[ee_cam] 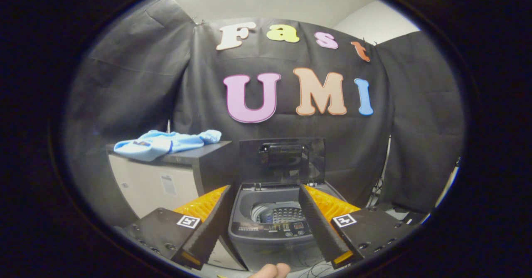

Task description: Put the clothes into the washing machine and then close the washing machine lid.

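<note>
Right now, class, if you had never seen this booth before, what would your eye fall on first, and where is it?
First, the light blue garment, lying crumpled on top of the dark-topped cabinet beside the washer. Next, the small grey washing machine just ahead of the fingers, its lid standing upright so the perforated drum shows. The gripper is open and holds nothing, its fingers spread to either side of the machine.

My one camera rides on my tongs (266, 228) and looks forward along the two fingers, held wide apart with nothing between them. It faces the black cloth wall straight on, from slightly above the open washing machine (272, 228) just ahead — the counter (208, 149) stands farther back, beside it.
</note>
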Available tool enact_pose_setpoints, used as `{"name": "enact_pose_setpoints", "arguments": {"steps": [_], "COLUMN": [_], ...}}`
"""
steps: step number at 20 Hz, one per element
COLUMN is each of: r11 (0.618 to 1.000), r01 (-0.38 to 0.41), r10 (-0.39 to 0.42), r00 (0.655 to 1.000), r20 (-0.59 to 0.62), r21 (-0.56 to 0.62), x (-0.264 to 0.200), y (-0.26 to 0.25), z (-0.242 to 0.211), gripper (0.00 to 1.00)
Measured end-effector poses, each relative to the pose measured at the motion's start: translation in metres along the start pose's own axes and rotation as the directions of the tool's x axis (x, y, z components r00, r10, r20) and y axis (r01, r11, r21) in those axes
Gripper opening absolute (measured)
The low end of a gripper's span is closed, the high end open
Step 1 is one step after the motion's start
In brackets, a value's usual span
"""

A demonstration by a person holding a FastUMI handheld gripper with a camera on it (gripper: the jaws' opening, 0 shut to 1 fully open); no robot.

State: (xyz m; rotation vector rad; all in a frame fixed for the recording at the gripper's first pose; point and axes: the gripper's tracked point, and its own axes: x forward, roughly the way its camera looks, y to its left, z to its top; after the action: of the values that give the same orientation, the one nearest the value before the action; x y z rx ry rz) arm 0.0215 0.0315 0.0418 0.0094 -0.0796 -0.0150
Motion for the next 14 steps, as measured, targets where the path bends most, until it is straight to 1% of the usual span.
{"name": "enact_pose_setpoints", "arguments": {"steps": [3, 8, 9, 11, 12, 14], "r11": [0.999, 0.982, 0.982, 0.987, 0.984, 0.972], "r01": [-0.044, -0.134, -0.143, -0.152, -0.175, -0.223], "r10": [0.043, 0.129, 0.137, 0.149, 0.173, 0.217], "r00": [0.999, 0.991, 0.989, 0.986, 0.983, 0.972], "r20": [0.013, 0.048, 0.059, 0.068, 0.064, 0.088], "r21": [0.01, 0.135, 0.12, 0.046, 0.039, 0.073], "x": [0.014, 0.043, 0.048, 0.06, 0.067, 0.081], "y": [0.031, 0.089, 0.101, 0.117, 0.134, 0.167], "z": [0.027, 0.071, 0.082, 0.103, 0.111, 0.133], "gripper": [0.98, 0.96, 0.97, 0.97, 0.97, 0.97]}}
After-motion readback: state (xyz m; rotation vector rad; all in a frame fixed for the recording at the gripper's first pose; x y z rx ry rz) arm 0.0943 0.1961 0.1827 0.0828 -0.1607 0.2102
